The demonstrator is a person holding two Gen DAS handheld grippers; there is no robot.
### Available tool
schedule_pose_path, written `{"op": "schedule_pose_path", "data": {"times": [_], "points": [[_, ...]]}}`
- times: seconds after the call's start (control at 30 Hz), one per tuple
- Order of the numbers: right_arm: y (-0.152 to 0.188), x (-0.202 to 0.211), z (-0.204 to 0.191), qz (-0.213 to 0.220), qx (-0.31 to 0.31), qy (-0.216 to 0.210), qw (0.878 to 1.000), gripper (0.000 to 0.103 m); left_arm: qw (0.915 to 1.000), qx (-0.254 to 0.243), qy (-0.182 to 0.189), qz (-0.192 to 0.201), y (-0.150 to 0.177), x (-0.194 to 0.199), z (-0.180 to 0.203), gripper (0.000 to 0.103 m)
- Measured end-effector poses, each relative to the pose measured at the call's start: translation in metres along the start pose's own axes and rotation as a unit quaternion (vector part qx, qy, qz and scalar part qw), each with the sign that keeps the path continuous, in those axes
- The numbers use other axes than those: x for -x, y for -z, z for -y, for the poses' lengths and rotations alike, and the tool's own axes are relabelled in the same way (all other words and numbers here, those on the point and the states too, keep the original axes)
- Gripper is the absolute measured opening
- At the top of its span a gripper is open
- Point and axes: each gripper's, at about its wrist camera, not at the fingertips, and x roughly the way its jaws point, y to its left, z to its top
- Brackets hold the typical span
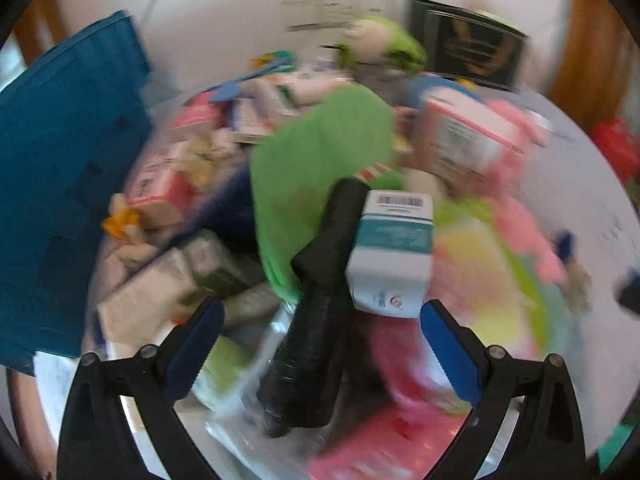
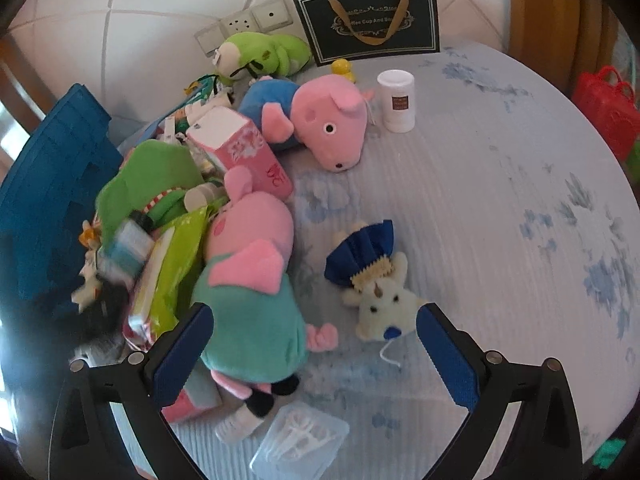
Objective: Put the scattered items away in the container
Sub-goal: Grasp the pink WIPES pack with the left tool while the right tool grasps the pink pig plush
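The left wrist view is blurred by motion. My left gripper (image 1: 322,344) is open above a heap of items: a black object (image 1: 316,320), a teal-and-white carton (image 1: 394,252), a green plush (image 1: 320,152) and pink boxes (image 1: 468,136). It holds nothing. A blue container (image 1: 60,184) stands at the left, also in the right wrist view (image 2: 48,216). My right gripper (image 2: 314,348) is open and empty over the bed, between a pink pig plush in a teal dress (image 2: 252,280) and a small white bunny with a blue dress (image 2: 376,288).
A second pig plush (image 2: 320,120), a white jar (image 2: 396,100), a green plush (image 2: 260,54), a black gift box (image 2: 368,20) and a clear box of floss picks (image 2: 300,440) lie on the flowered bedsheet (image 2: 500,220). A red basket (image 2: 604,108) sits far right.
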Motion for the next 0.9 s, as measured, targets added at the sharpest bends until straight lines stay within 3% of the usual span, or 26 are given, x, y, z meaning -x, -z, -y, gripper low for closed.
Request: {"op": "schedule_pose_path", "data": {"times": [0.07,0.17,0.23,0.33,0.53,0.77,0.9], "points": [[0.002,0.000,0.000,-0.001,-0.001,-0.001,1.000,0.103,0.9996,0.012,-0.023,0.005,-0.009,0.000,-0.009,0.098],[0.005,0.000,-0.001,-0.003,0.001,-0.003,1.000,0.103,0.9989,0.032,0.034,-0.001,-0.009,0.017,-0.009,0.098],[0.005,0.001,-0.001,-0.004,0.002,-0.005,1.000,0.103,0.9969,0.023,0.075,-0.003,-0.002,0.032,0.007,0.098],[0.005,0.003,-0.001,-0.004,0.007,-0.008,1.000,0.103,0.9941,0.003,0.107,-0.019,0.005,0.036,0.039,0.098],[0.006,-0.005,0.002,-0.015,0.019,-0.007,1.000,0.103,0.9890,0.031,0.125,-0.072,0.016,-0.002,0.061,0.103],[0.002,-0.026,-0.006,-0.035,0.027,-0.021,0.999,0.103,0.9943,0.000,0.096,-0.047,0.028,0.003,0.046,0.103],[-0.003,-0.036,-0.021,-0.044,0.040,-0.032,0.998,0.103,0.9940,0.011,0.095,-0.054,0.026,-0.002,0.032,0.103]]}}
